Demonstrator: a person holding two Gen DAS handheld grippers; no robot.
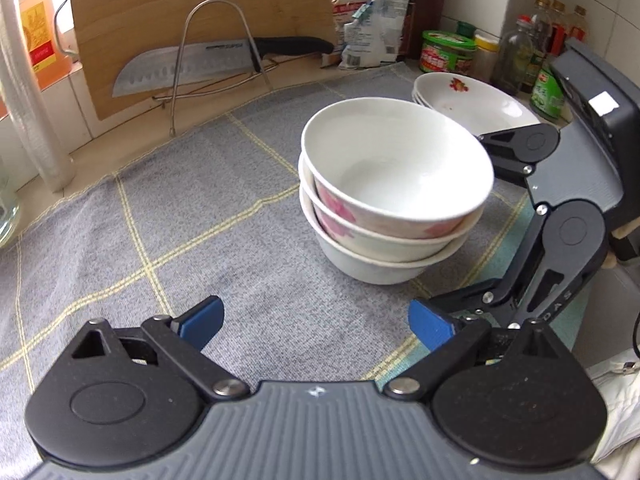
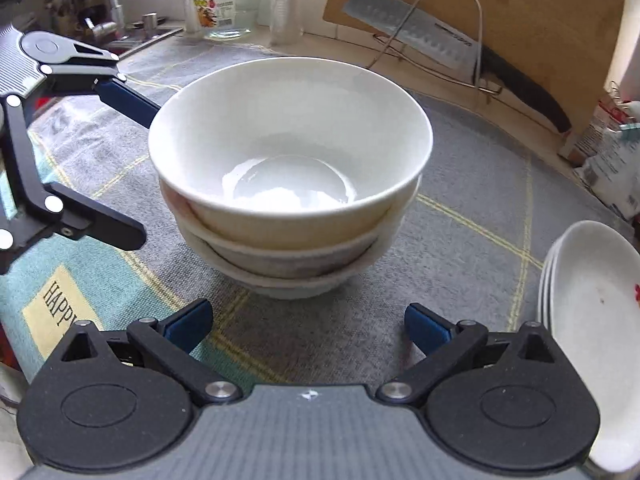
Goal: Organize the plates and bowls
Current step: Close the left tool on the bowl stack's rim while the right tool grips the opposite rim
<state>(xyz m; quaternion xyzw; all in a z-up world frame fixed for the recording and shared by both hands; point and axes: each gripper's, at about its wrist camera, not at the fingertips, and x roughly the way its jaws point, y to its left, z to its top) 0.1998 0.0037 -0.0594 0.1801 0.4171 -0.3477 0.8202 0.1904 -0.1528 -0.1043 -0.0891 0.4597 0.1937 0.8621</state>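
Note:
Three white bowls with pink flowers sit nested in a stack (image 1: 394,188) on a grey checked cloth (image 1: 180,220); the stack fills the middle of the right wrist view (image 2: 290,176). A stack of white plates (image 1: 472,98) with a red motif lies behind it, and at the right edge of the right wrist view (image 2: 592,312). My left gripper (image 1: 316,322) is open and empty, just short of the bowls. My right gripper (image 2: 308,326) is open and empty, close in front of the bowls; it also shows in the left wrist view (image 1: 468,220) with one finger on each side of the stack.
A wooden cutting board (image 1: 192,20) leans on the wall with a knife (image 1: 188,66) in a wire rack. Packets, jars and bottles (image 1: 520,52) crowd the back right corner. A glass jar (image 2: 228,0) and a faucet (image 2: 112,4) stand by the sink.

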